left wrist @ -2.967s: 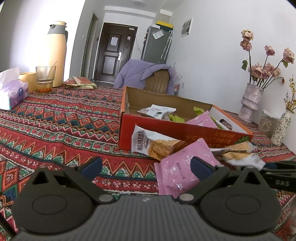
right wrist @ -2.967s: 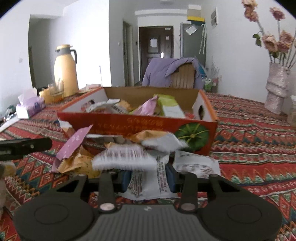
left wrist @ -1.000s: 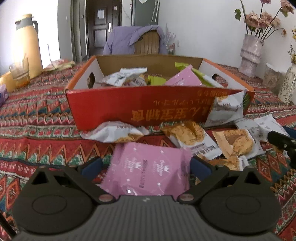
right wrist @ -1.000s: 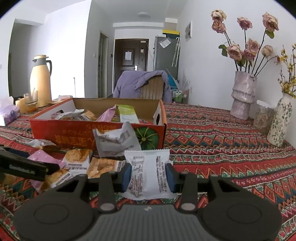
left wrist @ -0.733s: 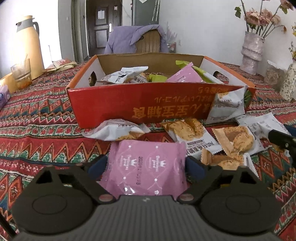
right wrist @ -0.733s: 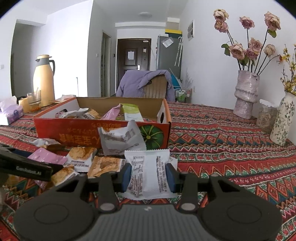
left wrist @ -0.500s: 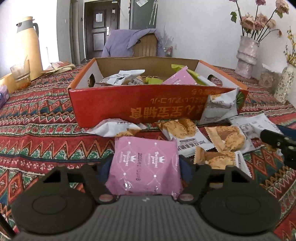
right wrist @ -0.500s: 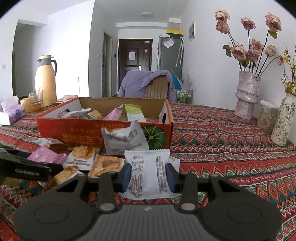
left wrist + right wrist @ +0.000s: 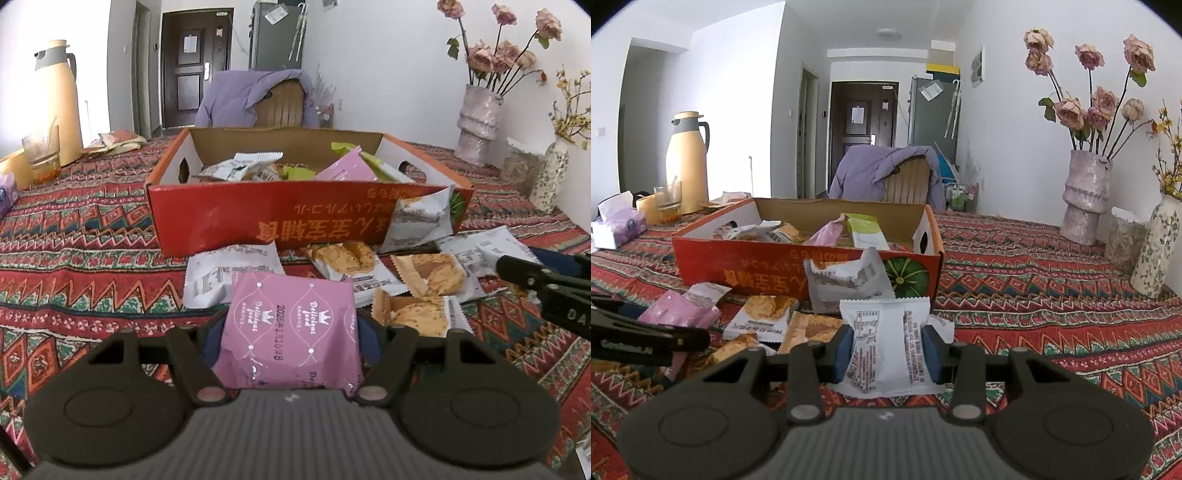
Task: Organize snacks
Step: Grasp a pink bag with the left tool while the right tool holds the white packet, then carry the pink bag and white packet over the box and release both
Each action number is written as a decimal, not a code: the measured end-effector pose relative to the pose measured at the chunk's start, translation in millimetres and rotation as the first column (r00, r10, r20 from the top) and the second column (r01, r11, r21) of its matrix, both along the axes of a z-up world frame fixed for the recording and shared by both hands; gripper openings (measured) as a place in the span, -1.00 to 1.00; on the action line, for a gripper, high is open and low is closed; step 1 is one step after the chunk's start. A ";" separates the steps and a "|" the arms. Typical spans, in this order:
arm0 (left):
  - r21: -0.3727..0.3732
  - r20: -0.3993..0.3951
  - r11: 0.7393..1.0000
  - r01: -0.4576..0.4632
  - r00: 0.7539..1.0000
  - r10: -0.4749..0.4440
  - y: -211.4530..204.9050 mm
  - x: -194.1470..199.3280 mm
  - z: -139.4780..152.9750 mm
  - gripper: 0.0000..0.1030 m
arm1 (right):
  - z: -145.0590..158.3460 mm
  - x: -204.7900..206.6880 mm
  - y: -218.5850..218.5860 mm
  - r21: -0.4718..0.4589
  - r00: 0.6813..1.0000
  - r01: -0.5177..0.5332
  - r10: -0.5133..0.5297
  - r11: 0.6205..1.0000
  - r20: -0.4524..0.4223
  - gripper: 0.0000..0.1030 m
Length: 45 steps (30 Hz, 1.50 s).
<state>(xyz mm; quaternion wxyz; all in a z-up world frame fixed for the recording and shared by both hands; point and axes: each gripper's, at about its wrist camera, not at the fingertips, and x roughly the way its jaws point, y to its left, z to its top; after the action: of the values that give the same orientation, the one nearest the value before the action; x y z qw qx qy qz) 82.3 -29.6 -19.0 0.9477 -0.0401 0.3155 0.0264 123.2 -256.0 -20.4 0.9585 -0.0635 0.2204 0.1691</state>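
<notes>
My left gripper (image 9: pixel 291 341) is shut on a pink snack packet (image 9: pixel 291 328) and holds it above the cloth, in front of the red cardboard box (image 9: pixel 266 218). My right gripper (image 9: pixel 886 349) is shut on a white snack packet (image 9: pixel 884 343), in front of the same box (image 9: pixel 757 266). The box holds several packets, pink, white and green. Several biscuit packets (image 9: pixel 424 273) lie loose on the cloth between the box and my grippers. One white packet (image 9: pixel 846 280) leans on the box front. The right gripper shows at the right edge of the left wrist view (image 9: pixel 546 291).
A patterned tablecloth (image 9: pixel 1034 295) covers the table. A yellow thermos (image 9: pixel 687 162), a glass (image 9: pixel 668 201) and a tissue pack (image 9: pixel 618 225) stand far left. Flower vases (image 9: pixel 1086 203) stand at the right. A chair with a purple jacket (image 9: pixel 886 173) is behind the box.
My left gripper has closed on the pink packet and lifted it slightly. My right gripper has kept hold of the white packet and backed a little away from the box.
</notes>
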 end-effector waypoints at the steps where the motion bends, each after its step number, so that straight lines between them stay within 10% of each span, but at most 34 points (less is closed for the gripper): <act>1: -0.002 0.007 1.000 0.002 1.000 -0.002 0.1 -1.7 2.3 0.36 | 0.3 -0.4 0.5 0.000 1.000 0.000 0.000 1.000 0.002 -0.23; 25: -0.004 0.177 1.000 0.004 0.984 -0.003 6.7 43.7 80.0 0.36 | 50.7 35.1 29.2 0.062 0.993 -0.045 0.038 0.997 0.114 -0.23; 45: 0.005 0.125 0.994 -0.106 0.987 0.104 27.9 153.4 79.7 0.35 | 49.4 149.8 69.5 0.094 1.000 -0.017 0.014 0.995 0.023 -0.23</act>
<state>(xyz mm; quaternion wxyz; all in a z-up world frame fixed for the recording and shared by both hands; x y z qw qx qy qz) 235.7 -1.7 60.6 0.9631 -0.0527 0.2529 0.0756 273.0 -186.5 29.0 0.9615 -0.0217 0.2009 0.1861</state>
